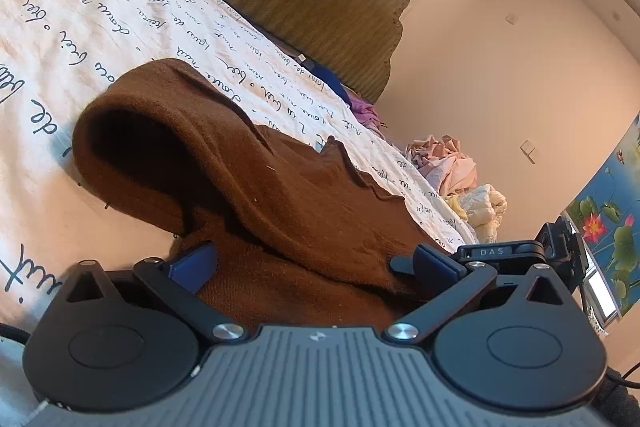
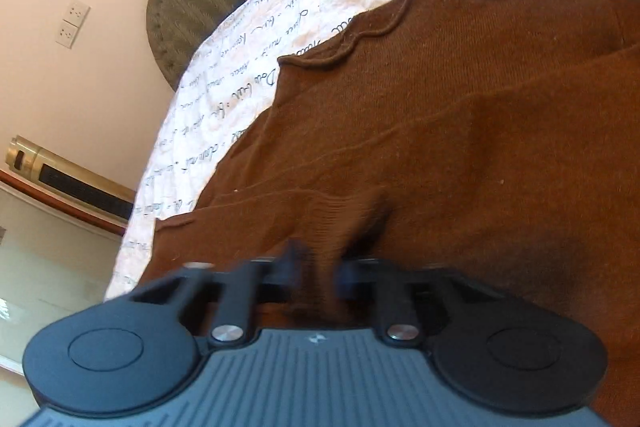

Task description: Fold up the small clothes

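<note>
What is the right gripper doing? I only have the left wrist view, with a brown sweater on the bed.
Observer: The right gripper has its fingers pinched close together on a ribbed edge of the sweater; that area is blurred.
Operator: Anything on the wall on that side?
Observer: Two wall sockets, one above the other in the frame.
Operator: Any furniture over there?
Observer: A gold-coloured appliance with a dark grille stands past the edge of the bedspread.
</note>
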A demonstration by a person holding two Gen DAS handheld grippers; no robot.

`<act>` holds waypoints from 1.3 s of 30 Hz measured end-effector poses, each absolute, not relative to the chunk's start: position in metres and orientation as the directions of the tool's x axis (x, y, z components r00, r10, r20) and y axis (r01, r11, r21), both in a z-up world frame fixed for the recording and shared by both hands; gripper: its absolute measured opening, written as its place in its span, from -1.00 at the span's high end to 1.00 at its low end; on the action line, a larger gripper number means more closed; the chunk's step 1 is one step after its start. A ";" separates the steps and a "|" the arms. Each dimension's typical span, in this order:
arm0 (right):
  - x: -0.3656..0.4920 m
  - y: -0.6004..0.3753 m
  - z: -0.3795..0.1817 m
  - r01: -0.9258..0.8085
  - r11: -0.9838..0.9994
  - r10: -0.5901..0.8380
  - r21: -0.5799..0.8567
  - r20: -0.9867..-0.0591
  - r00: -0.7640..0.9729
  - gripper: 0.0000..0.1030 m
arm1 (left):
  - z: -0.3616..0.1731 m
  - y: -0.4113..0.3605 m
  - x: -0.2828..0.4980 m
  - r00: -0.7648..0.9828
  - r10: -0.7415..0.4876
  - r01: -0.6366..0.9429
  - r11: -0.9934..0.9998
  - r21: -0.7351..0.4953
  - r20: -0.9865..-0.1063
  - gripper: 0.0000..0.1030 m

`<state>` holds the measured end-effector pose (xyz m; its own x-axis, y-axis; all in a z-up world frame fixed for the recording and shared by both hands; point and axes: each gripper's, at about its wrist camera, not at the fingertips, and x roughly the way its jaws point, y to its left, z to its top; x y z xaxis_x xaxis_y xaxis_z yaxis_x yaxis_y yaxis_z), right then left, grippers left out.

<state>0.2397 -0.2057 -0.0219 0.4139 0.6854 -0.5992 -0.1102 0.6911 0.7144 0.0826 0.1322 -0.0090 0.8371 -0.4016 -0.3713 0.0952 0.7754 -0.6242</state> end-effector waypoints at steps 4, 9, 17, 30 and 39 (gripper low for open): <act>0.245 -0.216 0.002 -0.167 0.691 0.683 0.703 -0.560 0.469 0.91 | -0.009 0.132 0.082 0.838 -0.404 0.098 0.772 -0.628 -0.366 -0.99; 0.257 -0.273 0.039 -0.156 0.708 0.635 0.689 -0.523 0.568 0.92 | -0.009 0.131 0.081 0.839 -0.404 0.099 0.772 -0.628 -0.365 -0.99; 0.258 -0.360 -0.018 0.080 0.755 0.508 0.651 -0.658 0.555 0.91 | -0.008 0.129 0.083 0.834 -0.410 0.106 0.777 -0.621 -0.370 -0.99; 0.254 -0.391 -0.013 0.082 0.682 0.541 0.727 -0.576 0.613 0.78 | -0.008 0.128 0.085 0.831 -0.416 0.113 0.777 -0.619 -0.370 -0.99; 0.250 -0.385 -0.017 0.039 0.655 0.588 0.755 -0.541 0.601 -0.07 | -0.008 0.128 0.085 0.830 -0.416 0.113 0.778 -0.618 -0.371 -0.99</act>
